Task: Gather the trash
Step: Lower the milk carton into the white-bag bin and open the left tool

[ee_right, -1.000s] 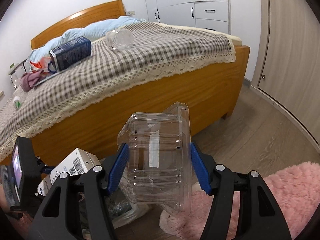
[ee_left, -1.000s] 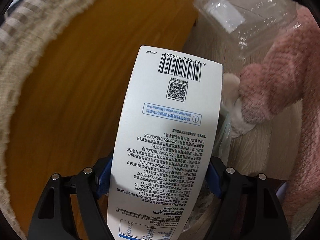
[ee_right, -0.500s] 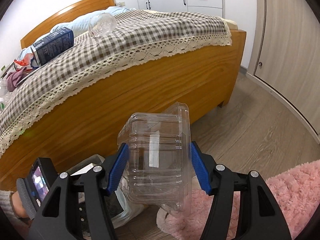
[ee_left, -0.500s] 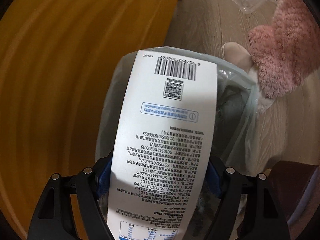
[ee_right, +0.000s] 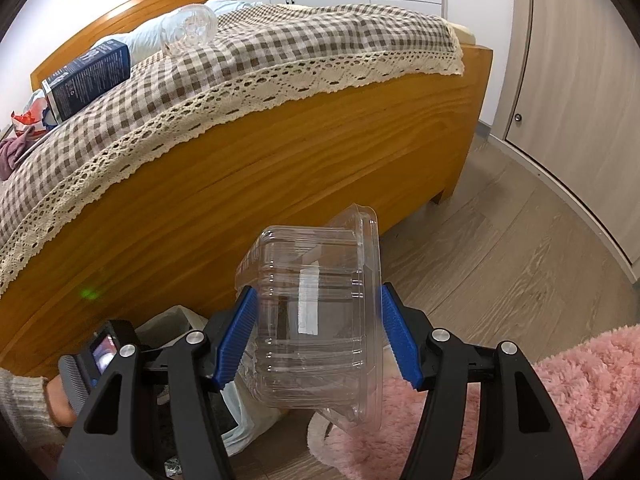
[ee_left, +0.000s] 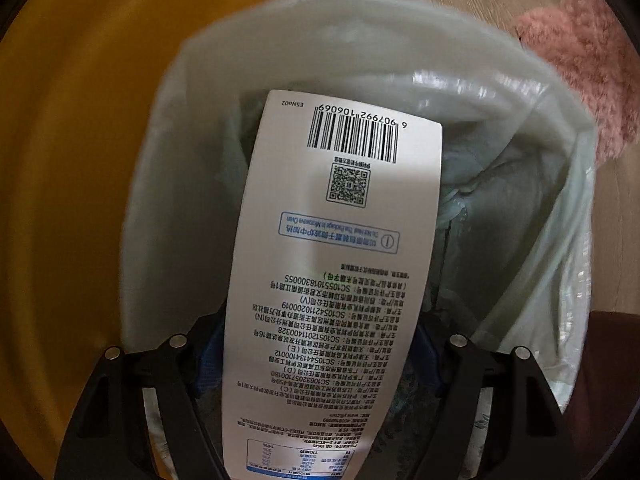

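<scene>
Left wrist view: the left claw [ee_left: 320, 356] clamps a white carton [ee_left: 340, 264], long axis pointing straight down into the lined trash bin [ee_left: 360, 40] directly beneath. The right claw [ee_right: 316, 336] grips a clear plastic container [ee_right: 320, 320] just beside that bin, above the floor [ee_right: 500, 240].

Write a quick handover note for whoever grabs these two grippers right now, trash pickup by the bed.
Left gripper: shut on the white carton, pointing down into the lined trash bin; not yet released.
Right gripper: shut on the clear clamshell box, held above the floor near the pink rug.
Left on the bed: dark blue carton, clear plastic bottle, a red-and-white wrapper by the headboard.
Next: probably drop the carton, then the clamshell, then go back for the rest.
</scene>
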`<state>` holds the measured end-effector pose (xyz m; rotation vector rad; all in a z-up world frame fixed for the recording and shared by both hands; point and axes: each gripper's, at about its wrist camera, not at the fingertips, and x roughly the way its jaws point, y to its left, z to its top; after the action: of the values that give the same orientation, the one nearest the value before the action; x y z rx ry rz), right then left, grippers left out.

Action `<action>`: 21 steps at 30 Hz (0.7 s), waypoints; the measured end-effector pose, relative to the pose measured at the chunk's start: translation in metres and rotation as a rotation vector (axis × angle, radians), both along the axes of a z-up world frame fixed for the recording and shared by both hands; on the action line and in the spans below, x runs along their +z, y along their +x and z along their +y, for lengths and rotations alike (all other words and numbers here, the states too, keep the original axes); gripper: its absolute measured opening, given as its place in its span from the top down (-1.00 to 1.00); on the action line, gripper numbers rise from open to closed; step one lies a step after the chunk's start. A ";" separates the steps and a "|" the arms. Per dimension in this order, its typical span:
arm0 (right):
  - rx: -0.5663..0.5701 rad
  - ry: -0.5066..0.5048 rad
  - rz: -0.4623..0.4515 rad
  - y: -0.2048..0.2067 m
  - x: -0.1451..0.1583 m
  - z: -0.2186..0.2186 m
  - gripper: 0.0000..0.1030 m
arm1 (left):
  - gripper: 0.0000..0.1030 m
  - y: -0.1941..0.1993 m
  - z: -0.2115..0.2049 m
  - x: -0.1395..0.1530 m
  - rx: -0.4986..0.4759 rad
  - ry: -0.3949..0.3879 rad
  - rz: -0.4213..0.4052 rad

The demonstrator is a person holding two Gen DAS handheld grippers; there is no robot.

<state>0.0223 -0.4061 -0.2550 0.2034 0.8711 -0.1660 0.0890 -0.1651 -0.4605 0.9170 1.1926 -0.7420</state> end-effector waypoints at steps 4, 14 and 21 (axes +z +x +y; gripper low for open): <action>0.004 0.001 0.011 0.003 -0.003 0.000 -0.18 | -0.40 -0.002 -0.008 -0.018 -0.022 0.022 -0.001; 0.003 0.010 0.031 0.006 -0.009 -0.001 -0.18 | -0.40 -0.018 -0.026 -0.044 -0.059 0.083 -0.030; 0.004 0.019 0.029 0.006 -0.008 -0.002 -0.18 | -0.47 -0.023 -0.033 -0.050 -0.040 0.091 0.001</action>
<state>0.0280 -0.4079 -0.2633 0.2172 0.9024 -0.1570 0.0660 -0.1980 -0.5104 1.0186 1.2199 -0.7247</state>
